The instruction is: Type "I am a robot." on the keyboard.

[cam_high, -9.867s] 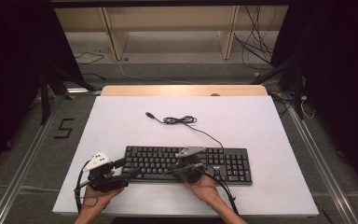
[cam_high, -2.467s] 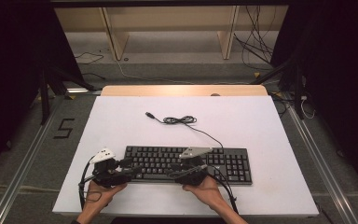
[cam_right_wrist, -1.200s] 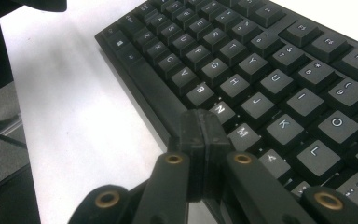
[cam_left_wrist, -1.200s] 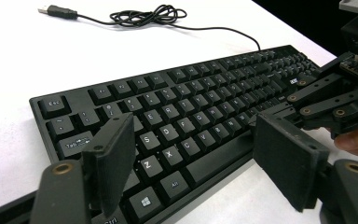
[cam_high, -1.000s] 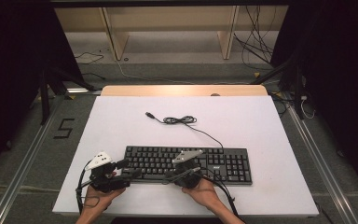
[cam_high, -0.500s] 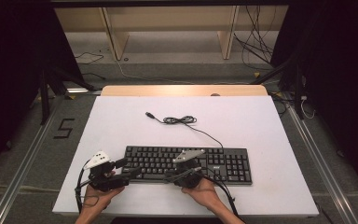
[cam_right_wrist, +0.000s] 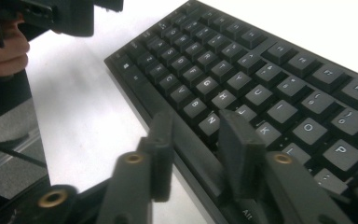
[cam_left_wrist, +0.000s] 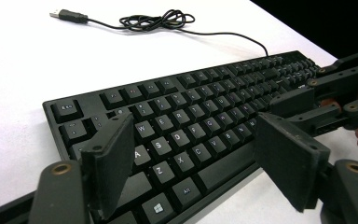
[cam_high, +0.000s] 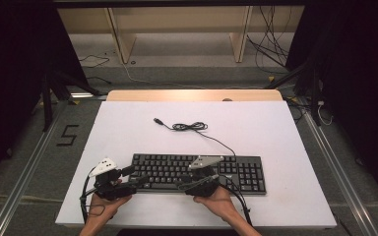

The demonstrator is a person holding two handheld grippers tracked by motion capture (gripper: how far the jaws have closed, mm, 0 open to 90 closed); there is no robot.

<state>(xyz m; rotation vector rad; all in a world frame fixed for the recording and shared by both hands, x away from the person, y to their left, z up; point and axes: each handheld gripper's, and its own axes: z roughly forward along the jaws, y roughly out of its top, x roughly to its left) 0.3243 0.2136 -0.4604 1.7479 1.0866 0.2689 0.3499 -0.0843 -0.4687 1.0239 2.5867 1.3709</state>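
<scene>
A white table (cam_high: 128, 128) stands before wooden shelving (cam_high: 177, 29), with loose cables (cam_high: 270, 49) on the floor.

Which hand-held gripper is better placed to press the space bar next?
Right, probably. The right hand-held gripper hovers with parted jaws, which have just been opening with nothing between them, straddling the near edge of the keyboard at the space bar. The left hand-held gripper, wide open, sits by the keyboard's left end.

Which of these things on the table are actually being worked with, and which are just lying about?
In use:
- black keyboard
- left gripper, jaws wide open over the keys
- right gripper, its jaws have just been opening above the space bar, nothing between them

Lying about:
- the keyboard's coiled cable, unplugged on the white table
- wooden shelving behind
</scene>
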